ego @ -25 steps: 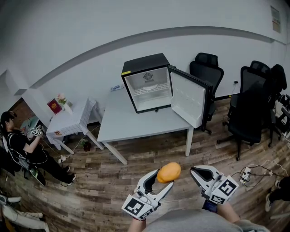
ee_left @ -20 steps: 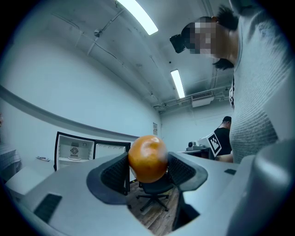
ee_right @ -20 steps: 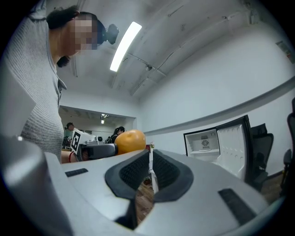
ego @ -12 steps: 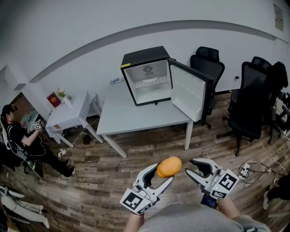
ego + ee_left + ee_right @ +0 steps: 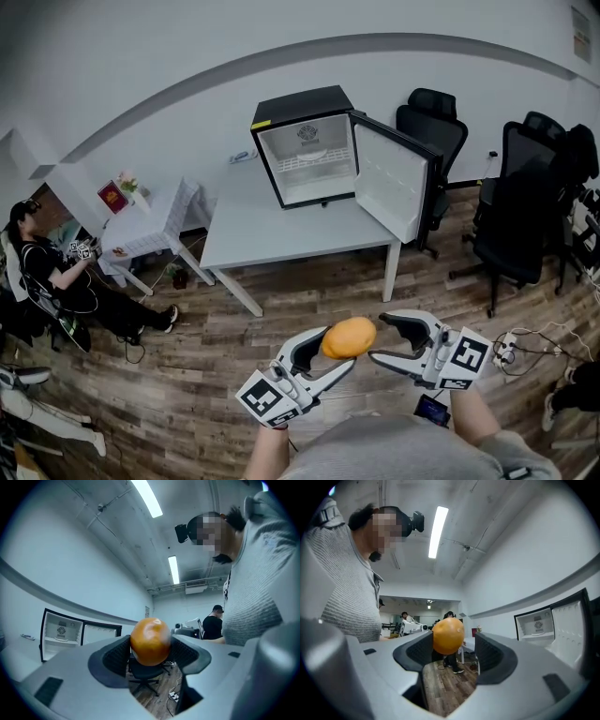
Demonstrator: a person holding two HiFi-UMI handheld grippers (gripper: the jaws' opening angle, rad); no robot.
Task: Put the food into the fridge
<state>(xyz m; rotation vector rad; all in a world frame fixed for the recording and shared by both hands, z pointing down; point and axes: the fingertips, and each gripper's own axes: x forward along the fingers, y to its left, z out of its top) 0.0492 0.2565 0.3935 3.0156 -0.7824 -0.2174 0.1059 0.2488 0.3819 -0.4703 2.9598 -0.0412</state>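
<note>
My left gripper [image 5: 339,349] is shut on a round orange fruit [image 5: 349,337], held up over the wooden floor in front of me. In the left gripper view the fruit [image 5: 150,639] sits squeezed between both dark pads. My right gripper [image 5: 378,337] points left at the fruit with its jaws opening wide. In the right gripper view the fruit [image 5: 448,636] shows between the jaws near the left one, and the pads do not press on it. The black mini fridge [image 5: 305,159] stands on a pale table [image 5: 281,246], with its door [image 5: 389,192] swung open to the right and white shelves showing.
Black office chairs [image 5: 433,141] stand to the right of the table and further right [image 5: 525,211]. A small cloth-covered side table [image 5: 150,246] is on the left, with a person [image 5: 56,291] seated on the floor beside it. Cables and a power strip [image 5: 511,354] lie at the right.
The right gripper's jaws have gone from shut to wide apart, and it has turned left towards the fruit. The left gripper still holds the fruit in about the same place.
</note>
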